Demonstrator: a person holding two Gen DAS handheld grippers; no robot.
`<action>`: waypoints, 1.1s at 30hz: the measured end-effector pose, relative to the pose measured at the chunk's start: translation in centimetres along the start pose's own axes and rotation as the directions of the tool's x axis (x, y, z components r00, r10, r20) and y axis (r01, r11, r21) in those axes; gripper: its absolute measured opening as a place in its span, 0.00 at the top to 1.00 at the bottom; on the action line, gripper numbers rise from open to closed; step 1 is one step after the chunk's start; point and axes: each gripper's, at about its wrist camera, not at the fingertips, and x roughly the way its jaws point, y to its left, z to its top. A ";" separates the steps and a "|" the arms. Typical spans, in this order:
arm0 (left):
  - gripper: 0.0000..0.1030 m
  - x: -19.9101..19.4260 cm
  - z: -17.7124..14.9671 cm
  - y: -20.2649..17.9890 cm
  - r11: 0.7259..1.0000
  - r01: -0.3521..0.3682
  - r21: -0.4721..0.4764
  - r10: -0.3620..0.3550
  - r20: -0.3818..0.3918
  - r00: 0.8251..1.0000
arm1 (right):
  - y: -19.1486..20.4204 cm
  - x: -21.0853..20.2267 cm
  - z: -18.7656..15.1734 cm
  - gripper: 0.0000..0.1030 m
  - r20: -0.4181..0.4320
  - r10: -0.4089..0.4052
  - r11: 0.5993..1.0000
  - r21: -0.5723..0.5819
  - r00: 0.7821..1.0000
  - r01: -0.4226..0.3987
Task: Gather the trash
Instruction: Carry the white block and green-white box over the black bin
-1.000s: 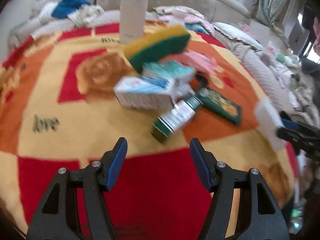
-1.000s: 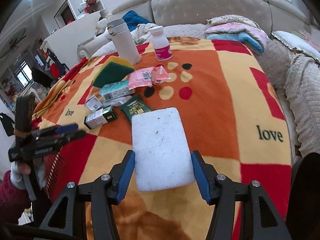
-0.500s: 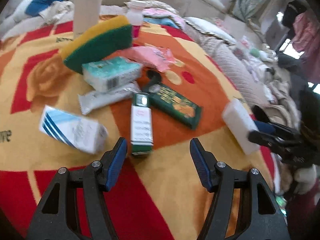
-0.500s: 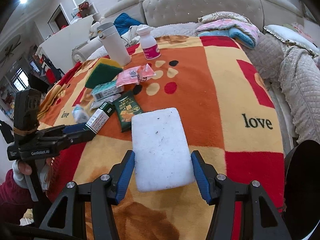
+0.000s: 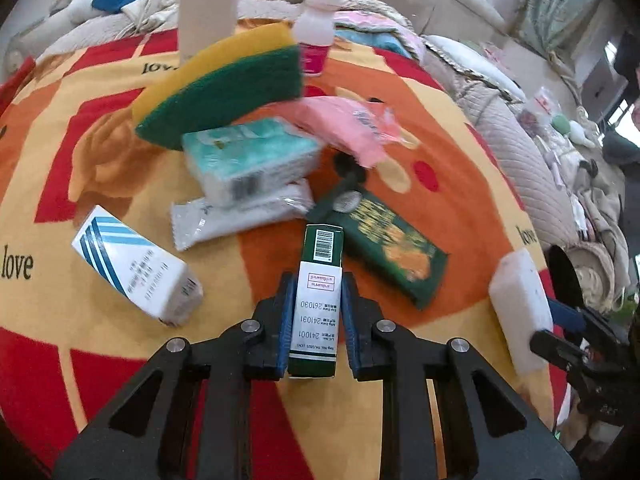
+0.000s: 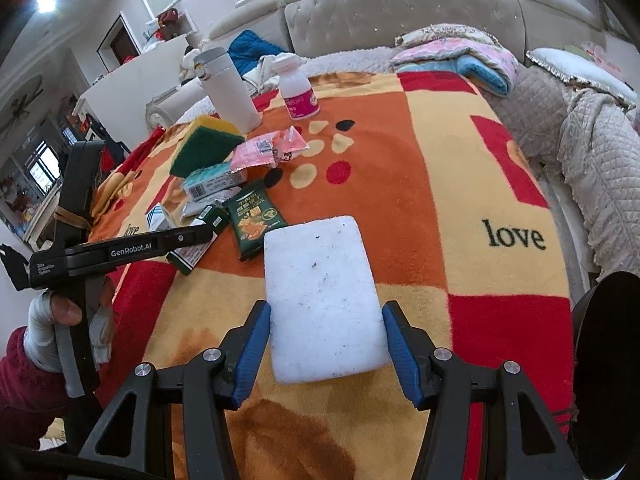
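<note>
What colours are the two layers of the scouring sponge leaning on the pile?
Yellow above, dark green beneath: the scouring sponge shows best in the left wrist view.

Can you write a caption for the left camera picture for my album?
Left tongs squeeze a green-and-white box beside a messy trash pile.

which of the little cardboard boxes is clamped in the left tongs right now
The dark green box with the barcode and white label, gripped between the left tongs. The white box with blue stripes lies loose on the blanket, to its left.

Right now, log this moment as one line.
left gripper: shut on green box | right gripper: shut on white sponge | blanket
</note>
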 end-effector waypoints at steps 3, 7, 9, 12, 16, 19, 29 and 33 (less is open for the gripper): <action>0.81 -1.0 -0.6 -1.5 0.999 0.033 0.013 -0.033 0.011 0.999 | -0.1 -0.5 -0.3 0.47 0.012 -0.004 1.000 0.001 1.000 0.004; 0.81 -2.3 -1.2 -4.1 0.996 0.073 0.045 -0.075 0.034 0.997 | -0.6 -1.3 -0.6 0.47 0.029 -0.010 1.000 0.018 1.000 0.009; 0.81 -2.7 -1.5 -5.4 0.994 0.091 0.057 -0.093 0.038 0.995 | -0.8 -1.9 -0.7 0.47 0.042 -0.019 1.000 0.022 0.999 0.018; 0.81 -2.9 -1.8 -7.4 0.991 0.100 0.086 -0.104 0.039 0.994 | -1.3 -3.1 -1.0 0.47 0.062 -0.045 0.999 0.025 0.997 0.043; 0.81 -2.7 -2.2 -10.3 0.985 0.115 0.127 -0.120 0.034 0.992 | -2.6 -4.6 -1.6 0.47 0.078 -0.080 0.996 0.049 0.994 0.076; 0.81 -2.4 -2.3 -12.4 0.980 0.120 0.160 -0.127 0.031 0.991 | -3.9 -5.7 -2.2 0.47 0.088 -0.105 0.992 0.075 0.991 0.099; 0.81 -0.6 -2.9 -19.4 0.953 0.170 0.253 -0.174 -0.004 0.985 | -9.9 -9.4 -4.6 0.46 0.101 -0.214 0.962 0.192 0.972 0.192; 0.81 0.3 -3.0 -21.9 0.941 0.199 0.275 -0.199 -0.028 0.980 | -12.3 -10.6 -5.5 0.46 0.103 -0.262 0.944 0.234 0.959 0.233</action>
